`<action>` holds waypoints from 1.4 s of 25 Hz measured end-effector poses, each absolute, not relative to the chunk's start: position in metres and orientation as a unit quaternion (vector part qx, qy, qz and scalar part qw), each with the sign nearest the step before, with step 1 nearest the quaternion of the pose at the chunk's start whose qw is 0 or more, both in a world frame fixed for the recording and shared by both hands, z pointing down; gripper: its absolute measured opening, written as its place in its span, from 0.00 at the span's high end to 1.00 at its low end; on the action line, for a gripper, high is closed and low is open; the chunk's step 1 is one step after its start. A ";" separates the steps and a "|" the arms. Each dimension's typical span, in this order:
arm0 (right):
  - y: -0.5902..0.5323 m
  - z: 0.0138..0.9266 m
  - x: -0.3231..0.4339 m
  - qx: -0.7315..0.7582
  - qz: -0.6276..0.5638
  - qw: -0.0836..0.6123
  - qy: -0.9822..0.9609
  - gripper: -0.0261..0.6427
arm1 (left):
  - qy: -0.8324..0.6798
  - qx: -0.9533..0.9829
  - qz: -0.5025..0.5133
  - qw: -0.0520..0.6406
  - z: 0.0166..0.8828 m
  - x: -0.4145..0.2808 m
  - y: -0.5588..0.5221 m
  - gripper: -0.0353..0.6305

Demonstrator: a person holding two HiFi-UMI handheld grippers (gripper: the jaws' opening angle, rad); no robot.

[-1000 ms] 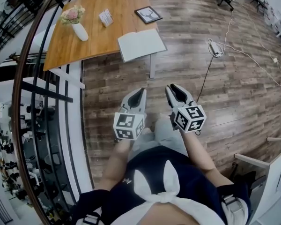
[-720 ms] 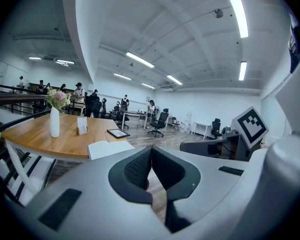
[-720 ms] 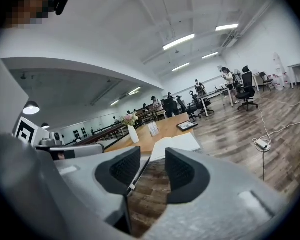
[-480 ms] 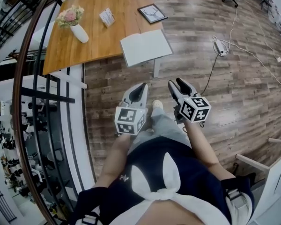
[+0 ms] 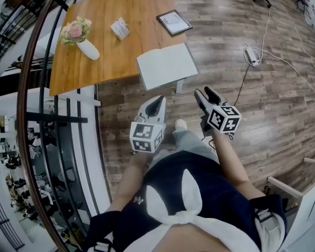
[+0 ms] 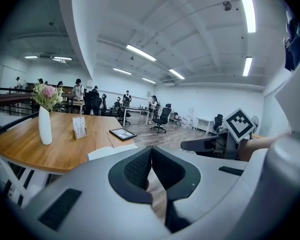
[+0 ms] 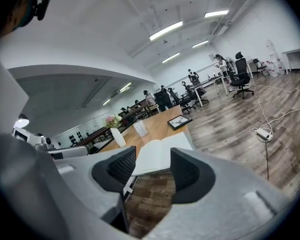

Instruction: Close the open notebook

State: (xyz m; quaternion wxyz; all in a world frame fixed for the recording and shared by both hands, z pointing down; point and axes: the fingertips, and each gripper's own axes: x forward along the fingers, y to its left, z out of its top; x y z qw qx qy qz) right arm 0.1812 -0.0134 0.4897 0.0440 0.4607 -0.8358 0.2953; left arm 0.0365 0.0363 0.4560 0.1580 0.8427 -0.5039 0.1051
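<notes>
From the head view, the open notebook (image 5: 166,65) lies flat with its pale pages up on the near right corner of the wooden table (image 5: 121,51), well apart from both tools. Farther back on the table are a white vase (image 5: 87,48) of flowers at the left, a small card stand (image 5: 119,29) in the middle and a dark picture frame (image 5: 174,22) at the far right. The person holds both grippers over the plank floor (image 5: 273,98), short of the table. The left gripper (image 5: 160,99) points at the table's near edge and the right gripper (image 5: 205,92) is just beside it, aimed past the table's corner. A shoe (image 5: 180,124) shows between them, and a power strip (image 5: 252,55) lies on the floor off to the right. In the left gripper view, the left gripper (image 6: 151,149) has its jaws pressed together at the tips with nothing caught in them. The notebook (image 6: 107,151) shows just over the left jaw, with the vase (image 6: 45,126) beyond at the left. In the right gripper view, the right gripper (image 7: 154,155) has its jaws spread. They have just been opening and nothing is between the pads. The notebook (image 7: 162,149) shows through the gap, far ahead on the table corner.
</notes>
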 end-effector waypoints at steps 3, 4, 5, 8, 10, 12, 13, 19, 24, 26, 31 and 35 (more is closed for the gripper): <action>-0.040 0.494 0.186 0.465 0.301 0.047 -0.831 0.64 | -0.506 0.840 0.107 0.165 0.460 0.034 0.013 0.92; -0.048 0.496 0.188 0.466 0.303 0.049 -0.830 0.64 | -0.507 0.839 0.107 0.167 0.461 0.034 0.005 0.92; -0.055 0.498 0.190 0.467 0.305 0.050 -0.829 0.63 | -0.507 0.839 0.107 0.169 0.462 0.034 -0.002 0.92; -0.076 0.506 0.194 0.466 0.313 0.054 -0.826 0.63 | -0.506 0.838 0.109 0.174 0.466 0.035 -0.022 0.92; -0.091 0.512 0.195 0.462 0.320 0.056 -0.825 0.62 | -0.507 0.836 0.111 0.177 0.471 0.035 -0.035 0.92; -0.104 0.518 0.196 0.458 0.326 0.057 -0.825 0.62 | -0.509 0.834 0.113 0.181 0.476 0.035 -0.048 0.92; -0.110 0.521 0.196 0.457 0.328 0.058 -0.825 0.62 | -0.511 0.832 0.114 0.183 0.478 0.035 -0.055 0.92; -0.144 0.548 0.202 0.450 0.343 0.072 -0.821 0.62 | -0.521 0.823 0.120 0.193 0.491 0.033 -0.087 0.92; -0.167 0.577 0.206 0.433 0.368 0.094 -0.818 0.59 | -0.531 0.814 0.124 0.201 0.501 0.035 -0.113 0.92; -0.173 0.588 0.206 0.425 0.378 0.102 -0.816 0.59 | -0.536 0.810 0.124 0.204 0.504 0.035 -0.120 0.92; -0.178 0.616 0.205 0.411 0.402 0.121 -0.809 0.57 | -0.545 0.801 0.122 0.216 0.512 0.033 -0.126 0.92; -0.184 0.636 0.205 0.405 0.420 0.127 -0.802 0.57 | -0.549 0.797 0.129 0.215 0.518 0.031 -0.128 0.92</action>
